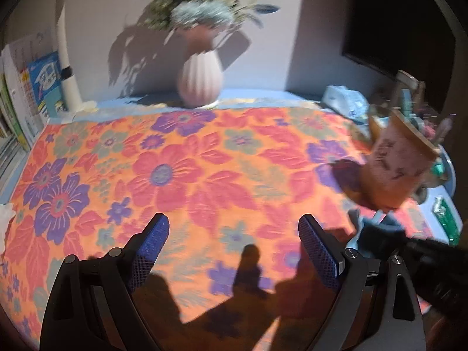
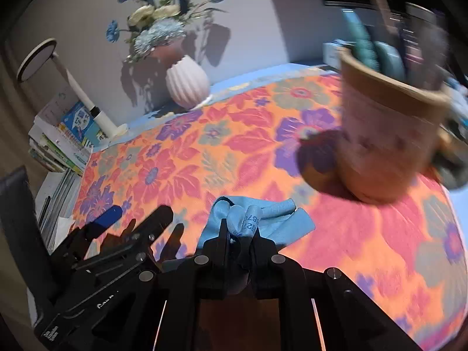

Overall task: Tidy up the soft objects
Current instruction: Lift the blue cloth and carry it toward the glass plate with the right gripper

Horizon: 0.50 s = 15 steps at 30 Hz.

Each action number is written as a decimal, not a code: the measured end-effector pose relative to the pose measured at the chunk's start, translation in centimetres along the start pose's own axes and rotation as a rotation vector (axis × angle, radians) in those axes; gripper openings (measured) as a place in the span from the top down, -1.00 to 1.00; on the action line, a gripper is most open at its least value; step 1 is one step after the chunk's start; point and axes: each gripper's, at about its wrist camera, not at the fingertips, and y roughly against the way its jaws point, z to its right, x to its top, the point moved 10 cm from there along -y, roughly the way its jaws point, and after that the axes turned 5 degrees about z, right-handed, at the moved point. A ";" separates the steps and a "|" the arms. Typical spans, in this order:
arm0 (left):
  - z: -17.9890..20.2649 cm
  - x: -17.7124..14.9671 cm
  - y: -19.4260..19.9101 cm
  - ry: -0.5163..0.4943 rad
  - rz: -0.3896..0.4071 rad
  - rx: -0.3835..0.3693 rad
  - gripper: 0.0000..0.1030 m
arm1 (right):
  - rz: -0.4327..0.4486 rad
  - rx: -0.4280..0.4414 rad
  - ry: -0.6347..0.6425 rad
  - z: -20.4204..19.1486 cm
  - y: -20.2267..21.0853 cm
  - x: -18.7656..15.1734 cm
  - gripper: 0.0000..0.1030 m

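Note:
A crumpled light blue cloth [image 2: 280, 216] with printed digits hangs just above the floral tablecloth [image 2: 234, 152], and my right gripper [image 2: 240, 228] is shut on its near end. In the left wrist view the same cloth [image 1: 358, 228] shows at the right edge, with the right gripper [image 1: 368, 234] behind it. My left gripper [image 1: 233, 222] is open over the floral tablecloth [image 1: 204, 161], with nothing between its blue pads [image 1: 152, 242]. From the right wrist view the left gripper [image 2: 136, 216] stands close by, to the left of the cloth.
A brown pot [image 2: 386, 134] full of tools stands just right of the cloth, also seen as the pot [image 1: 397, 161]. A pink ribbed vase [image 1: 199, 79] with flowers is at the back wall. Stacked books [image 2: 64, 140] and a lamp [image 2: 38, 55] line the left. A tissue pack [image 1: 348, 99] lies back right.

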 end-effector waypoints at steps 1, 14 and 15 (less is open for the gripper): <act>0.8 0.3 0.6 -0.001 0.008 -0.010 -0.74 | 0.004 -0.006 -0.013 0.4 0.5 -0.1 0.80; 11.9 2.3 4.7 -0.085 0.046 -0.148 -0.74 | 0.238 -0.210 -0.230 12.9 11.4 2.9 0.80; 12.5 2.5 4.7 -0.086 0.045 -0.161 -0.74 | 0.260 -0.223 -0.254 14.2 12.3 3.4 0.80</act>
